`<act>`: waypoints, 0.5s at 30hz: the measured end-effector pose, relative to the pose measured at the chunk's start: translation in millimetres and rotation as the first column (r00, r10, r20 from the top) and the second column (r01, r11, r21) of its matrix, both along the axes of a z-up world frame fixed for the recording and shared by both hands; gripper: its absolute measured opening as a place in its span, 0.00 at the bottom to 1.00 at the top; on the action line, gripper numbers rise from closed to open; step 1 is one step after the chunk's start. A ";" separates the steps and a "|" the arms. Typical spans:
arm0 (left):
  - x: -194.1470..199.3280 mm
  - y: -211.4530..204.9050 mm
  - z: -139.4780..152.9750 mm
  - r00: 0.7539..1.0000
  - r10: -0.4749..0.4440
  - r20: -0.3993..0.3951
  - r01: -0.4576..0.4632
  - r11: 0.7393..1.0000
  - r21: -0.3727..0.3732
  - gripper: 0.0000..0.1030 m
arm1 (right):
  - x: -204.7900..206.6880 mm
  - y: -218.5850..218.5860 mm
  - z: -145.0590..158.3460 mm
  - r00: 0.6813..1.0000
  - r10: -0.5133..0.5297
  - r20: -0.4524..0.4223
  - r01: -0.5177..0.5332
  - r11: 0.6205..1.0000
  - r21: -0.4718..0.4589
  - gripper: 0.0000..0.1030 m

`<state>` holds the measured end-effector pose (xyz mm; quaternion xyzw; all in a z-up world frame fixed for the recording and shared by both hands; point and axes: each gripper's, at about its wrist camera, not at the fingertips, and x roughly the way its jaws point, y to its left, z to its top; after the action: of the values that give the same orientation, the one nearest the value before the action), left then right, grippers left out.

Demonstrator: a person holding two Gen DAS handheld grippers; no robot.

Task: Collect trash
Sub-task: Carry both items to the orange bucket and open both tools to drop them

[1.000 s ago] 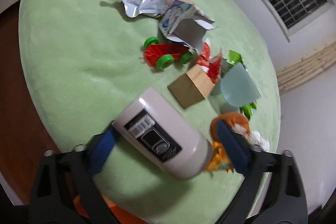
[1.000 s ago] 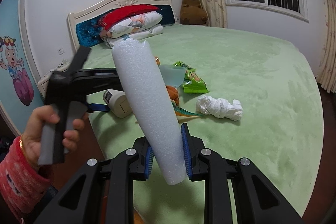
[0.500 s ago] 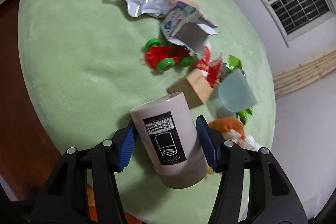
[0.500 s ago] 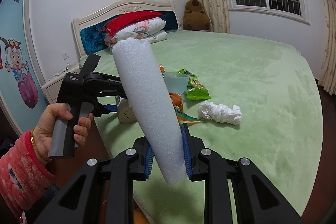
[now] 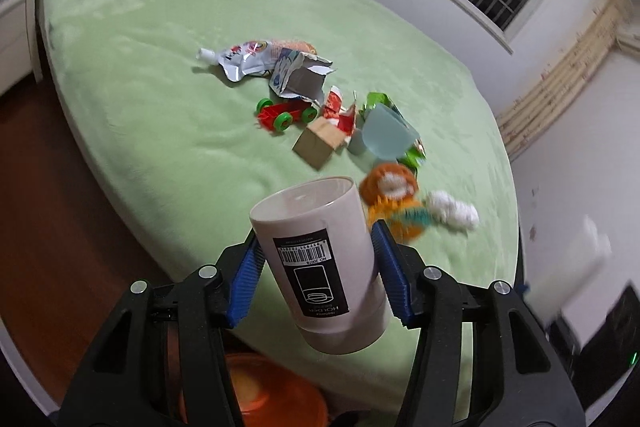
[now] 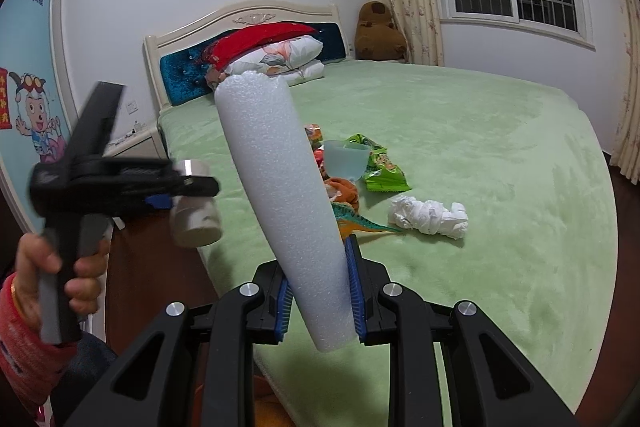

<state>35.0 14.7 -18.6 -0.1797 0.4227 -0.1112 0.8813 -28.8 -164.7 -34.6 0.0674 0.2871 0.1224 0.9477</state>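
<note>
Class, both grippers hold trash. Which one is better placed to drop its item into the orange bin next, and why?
Left. The left gripper holds the white cylindrical container almost directly above the orange bin. The right gripper holds the white foam tube over the green bed.

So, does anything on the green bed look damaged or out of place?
Yes. The carton is torn open, with ragged edges, and the crumpled tissue lies loose. The red toy car sits among this trash.
</note>
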 end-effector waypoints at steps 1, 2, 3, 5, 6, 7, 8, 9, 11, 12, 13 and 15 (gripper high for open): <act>-9.3 1.7 0.4 1.000 -0.008 0.006 0.008 1.000 0.009 0.51 | -1.7 3.9 0.0 1.000 0.009 -0.005 -0.009 1.000 0.001 0.23; -18.0 2.9 0.5 1.000 -0.019 0.009 0.018 1.000 0.022 0.51 | -2.9 7.6 -0.1 1.000 0.016 -0.008 -0.015 1.000 0.002 0.23; -29.4 5.3 -0.6 0.999 -0.031 0.009 0.030 0.999 0.042 0.51 | -4.7 12.9 -0.7 0.999 0.029 -0.016 -0.029 1.000 0.002 0.23; -43.4 7.1 -6.3 0.999 -0.047 -0.004 0.047 0.997 0.068 0.51 | -8.7 23.7 -3.0 0.998 0.057 -0.033 -0.057 0.998 0.008 0.23; -55.7 9.7 -12.4 0.998 -0.060 -0.020 0.062 0.995 0.082 0.51 | -11.2 30.9 -6.6 0.996 0.076 -0.048 -0.075 0.997 0.017 0.23; -62.6 11.5 -18.1 0.997 -0.068 -0.035 0.071 0.993 0.093 0.51 | -13.6 36.1 -10.6 0.994 0.088 -0.061 -0.087 0.996 0.023 0.23; -69.4 12.4 -25.9 0.996 -0.075 -0.053 0.080 0.991 0.104 0.51 | -15.5 42.5 -16.4 0.991 0.102 -0.085 -0.100 0.994 0.033 0.23; -76.7 14.6 -37.7 0.994 -0.078 -0.082 0.087 0.990 0.112 0.51 | -17.6 48.3 -22.6 0.987 0.115 -0.112 -0.111 0.993 0.043 0.23; -85.5 16.8 -58.9 0.987 -0.087 -0.135 0.104 0.987 0.122 0.50 | -22.1 65.9 -43.7 0.970 0.152 -0.191 -0.144 0.988 0.055 0.23; -89.6 18.0 -73.2 0.982 -0.088 -0.170 0.110 0.986 0.123 0.50 | -23.8 72.4 -51.4 0.962 0.160 -0.219 -0.153 0.987 0.051 0.23; -94.4 19.1 -85.5 0.976 -0.091 -0.197 0.116 0.986 0.122 0.50 | -26.9 80.9 -64.7 0.949 0.174 -0.264 -0.166 0.985 0.052 0.23; -100.8 20.3 -109.2 0.966 -0.083 -0.243 0.116 0.985 0.125 0.50 | -31.6 91.7 -87.1 0.923 0.187 -0.337 -0.176 0.982 0.062 0.23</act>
<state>-65.8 35.1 -127.8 -0.1089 0.5401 -0.1037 0.8280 -60.4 -73.0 -121.7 0.0750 0.4498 0.2005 0.8671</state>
